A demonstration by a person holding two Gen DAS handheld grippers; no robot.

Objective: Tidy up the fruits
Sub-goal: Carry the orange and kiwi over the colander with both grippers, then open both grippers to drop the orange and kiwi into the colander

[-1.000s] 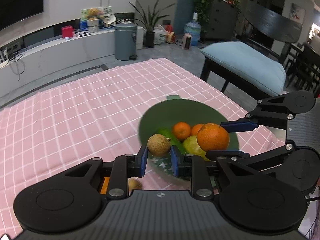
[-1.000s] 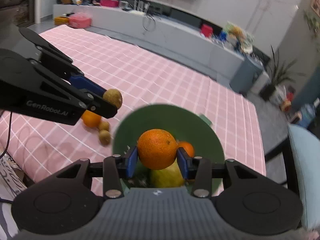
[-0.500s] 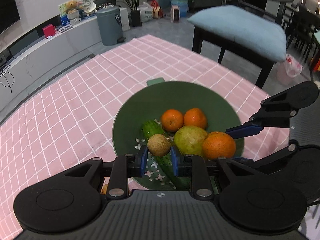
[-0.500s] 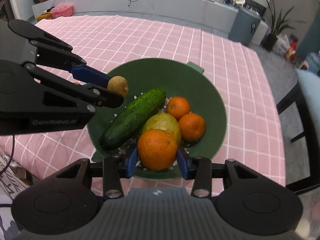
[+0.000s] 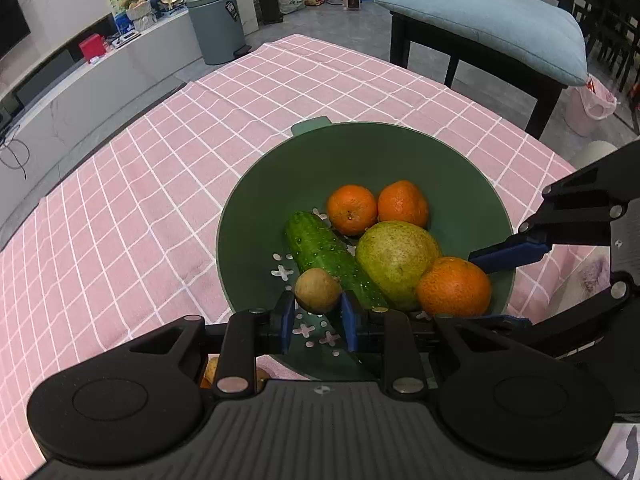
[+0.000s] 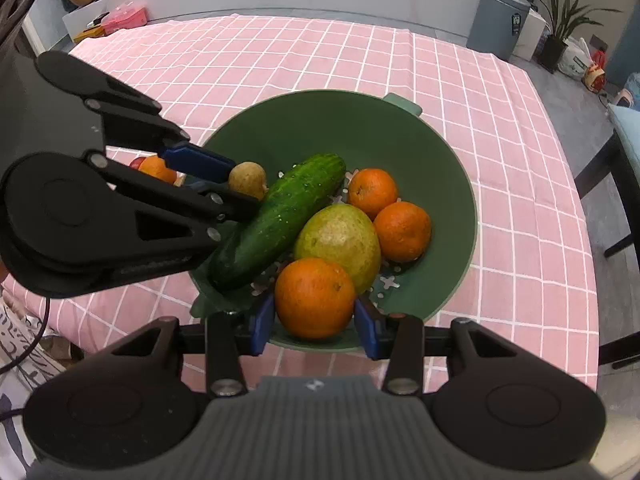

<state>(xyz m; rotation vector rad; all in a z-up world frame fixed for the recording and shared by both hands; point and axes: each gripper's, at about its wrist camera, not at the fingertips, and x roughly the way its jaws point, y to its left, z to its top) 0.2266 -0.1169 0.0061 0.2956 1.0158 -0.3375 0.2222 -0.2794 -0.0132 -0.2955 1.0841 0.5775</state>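
A green colander bowl (image 5: pixel 400 148) (image 6: pixel 304 128) on the pink checked cloth holds a cucumber (image 5: pixel 324 254) (image 6: pixel 280 216), a pear (image 5: pixel 394 258) (image 6: pixel 340 240) and two small oranges (image 5: pixel 352 210) (image 6: pixel 402 232). My left gripper (image 5: pixel 318 312) is shut on a small brown fruit (image 5: pixel 318 290) (image 6: pixel 247 180), over the bowl's near side beside the cucumber. My right gripper (image 6: pixel 314 322) is shut on a large orange (image 6: pixel 314 298) (image 5: pixel 454 286), low over the bowl next to the pear.
Loose fruit lies on the cloth left of the bowl: an orange (image 6: pixel 157 168) and small brown ones (image 5: pixel 212 370) behind the left gripper. A cushioned bench (image 5: pixel 480 20) stands beyond the table's far right edge. A grey bin (image 5: pixel 216 24) stands on the floor.
Both grippers have moved forward and down over the bowl, each still holding its fruit. The bowl's contents have come into full view.
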